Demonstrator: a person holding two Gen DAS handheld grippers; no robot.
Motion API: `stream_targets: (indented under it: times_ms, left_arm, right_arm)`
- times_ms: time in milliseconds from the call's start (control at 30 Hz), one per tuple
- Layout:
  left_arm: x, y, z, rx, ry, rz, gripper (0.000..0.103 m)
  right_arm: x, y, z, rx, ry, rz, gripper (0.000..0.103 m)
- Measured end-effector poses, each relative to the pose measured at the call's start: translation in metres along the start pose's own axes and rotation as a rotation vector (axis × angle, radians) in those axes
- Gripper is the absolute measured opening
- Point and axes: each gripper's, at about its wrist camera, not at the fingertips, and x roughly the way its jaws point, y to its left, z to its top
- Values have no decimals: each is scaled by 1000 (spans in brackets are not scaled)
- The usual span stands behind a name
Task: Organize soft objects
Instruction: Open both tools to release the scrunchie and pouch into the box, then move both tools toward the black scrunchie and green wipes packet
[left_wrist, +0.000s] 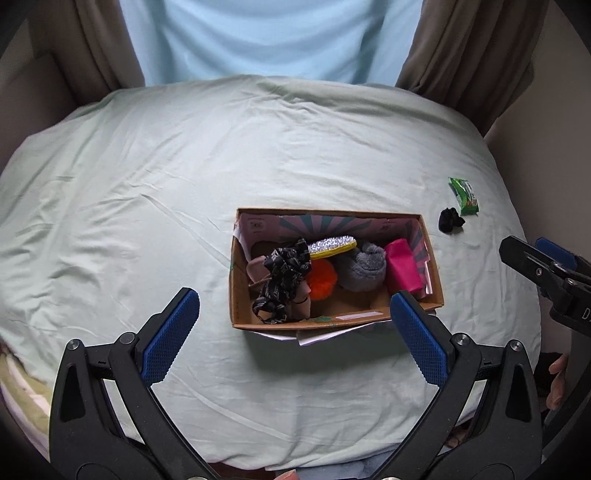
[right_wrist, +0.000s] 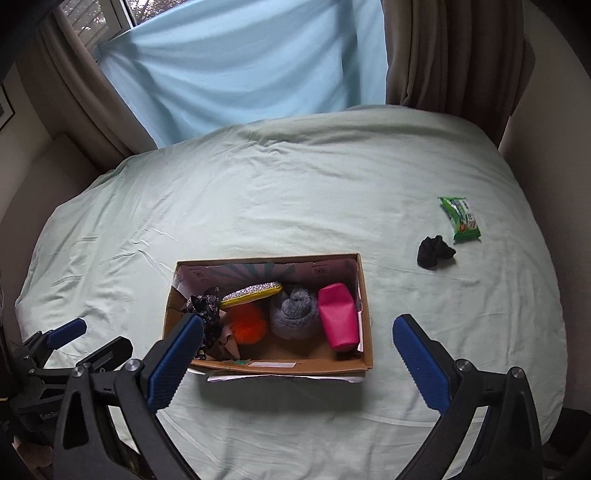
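Note:
A cardboard box stands on the bed. It holds a black patterned scrunchie, an orange pom-pom, a grey fuzzy sock roll, a pink pouch and a glittery yellow pad. A black sock and a green wipes pack lie on the sheet to the box's right. My left gripper is open and empty, just in front of the box. My right gripper is open and empty, over the box's near edge.
The pale green bed sheet covers the bed. A blue cloth and brown curtains hang behind it. The right gripper shows at the right edge of the left wrist view; the left gripper shows at the lower left of the right wrist view.

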Motion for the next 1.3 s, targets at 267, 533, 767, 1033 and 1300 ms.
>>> stream_targets:
  times_ms: [267,533,767,1033,1300]
  left_arm:
    - [-81,-26,-3,-4,-164,66,103]
    - [-125,-84,-12,-59,-250,98,103]
    - [-121,-158,-9,-59,-284,68,103]
    - [-85,-236,6,-40,-307,40,103]
    - [-6,-300,35,6,-297,-15,103]
  right_arm:
    - [-83,-24,-3,-77,-141,-67,102]
    - [-138,-78,-13,-123,-256,-57,102]
    - [-157,-144,-10,-121,-300,-57,102]
    - [-144,-218,13,-129,-282,-48,102]
    - [-89,-276,52,-125,-253,-40,102]
